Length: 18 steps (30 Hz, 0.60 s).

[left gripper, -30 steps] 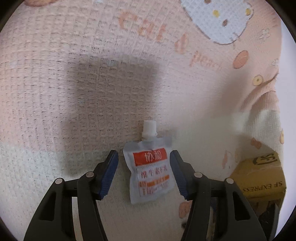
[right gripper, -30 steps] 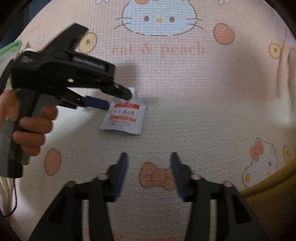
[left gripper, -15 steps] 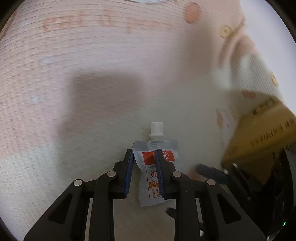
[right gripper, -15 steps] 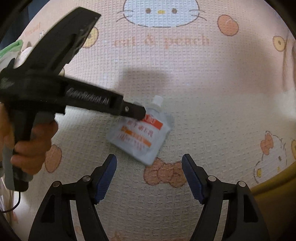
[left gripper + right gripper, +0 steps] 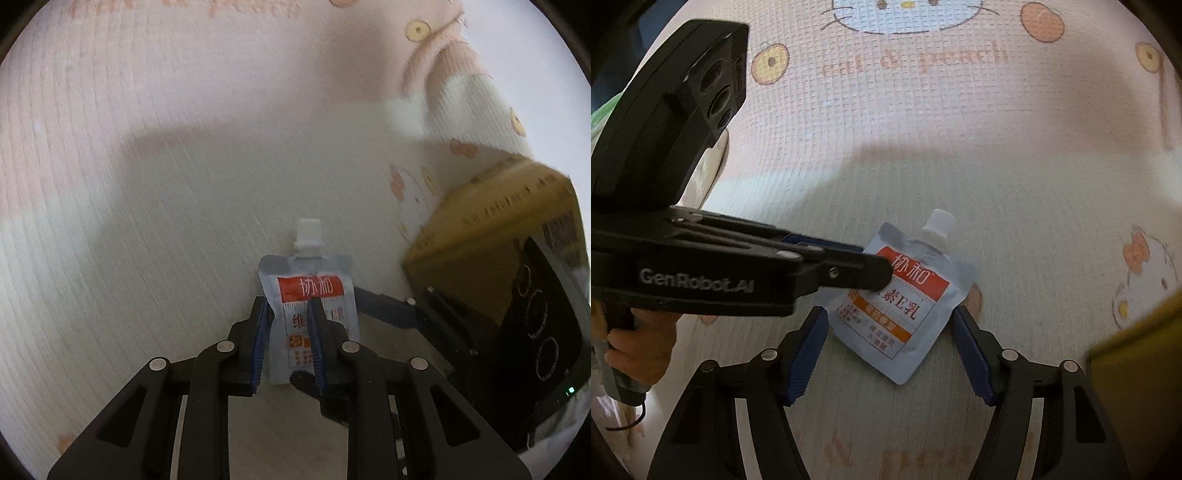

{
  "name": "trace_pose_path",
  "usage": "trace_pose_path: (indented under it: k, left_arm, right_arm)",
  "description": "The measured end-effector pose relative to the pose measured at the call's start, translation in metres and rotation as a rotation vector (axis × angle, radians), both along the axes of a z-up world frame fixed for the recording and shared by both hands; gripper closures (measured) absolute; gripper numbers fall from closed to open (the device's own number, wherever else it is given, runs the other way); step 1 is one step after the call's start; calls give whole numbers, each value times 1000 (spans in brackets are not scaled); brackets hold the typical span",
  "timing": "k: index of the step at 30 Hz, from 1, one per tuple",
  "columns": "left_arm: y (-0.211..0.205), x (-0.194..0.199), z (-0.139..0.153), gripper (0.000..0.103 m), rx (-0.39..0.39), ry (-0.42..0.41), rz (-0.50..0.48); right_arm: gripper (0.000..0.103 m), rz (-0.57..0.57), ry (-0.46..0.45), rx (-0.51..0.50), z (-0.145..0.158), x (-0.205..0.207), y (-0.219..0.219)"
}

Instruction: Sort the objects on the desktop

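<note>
A small silver spout pouch [image 5: 312, 291] with a red label and white cap is pinched in my left gripper [image 5: 288, 325], which is shut on its lower half and holds it above the cloth. In the right wrist view the pouch [image 5: 905, 306] hangs tilted between the fingers of my right gripper [image 5: 890, 332], which is open and stands on either side of it without touching. The left gripper [image 5: 864, 273] comes in from the left there, held by a hand.
A pink and white Hello Kitty cloth [image 5: 923, 110] covers the surface. A yellow-brown cardboard box [image 5: 495, 236] stands at the right, and also shows in the right wrist view [image 5: 1137, 369]. The right gripper's body [image 5: 524, 332] is close by on the right.
My left gripper closed on the pouch and lifted it off the cloth toward the right. My right gripper opened wide and now straddles the pouch.
</note>
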<state>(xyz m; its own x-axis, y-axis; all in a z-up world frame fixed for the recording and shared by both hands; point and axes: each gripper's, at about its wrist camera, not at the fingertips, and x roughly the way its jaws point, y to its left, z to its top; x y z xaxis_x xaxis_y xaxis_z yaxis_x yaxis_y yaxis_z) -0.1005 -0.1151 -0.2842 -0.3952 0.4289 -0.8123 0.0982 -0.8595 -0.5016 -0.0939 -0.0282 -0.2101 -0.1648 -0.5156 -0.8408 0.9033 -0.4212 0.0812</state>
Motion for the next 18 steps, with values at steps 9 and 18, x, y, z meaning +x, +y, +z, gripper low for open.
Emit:
trace_pose_path:
  k: [9,18]
  left_arm:
    - [33,52,0,79,41,-58,6]
    - [45,84,4,79,36,-106,27]
  right_arm:
    - [36,5,45,78,1,42,33]
    - [36,66,4,108,5,72,51]
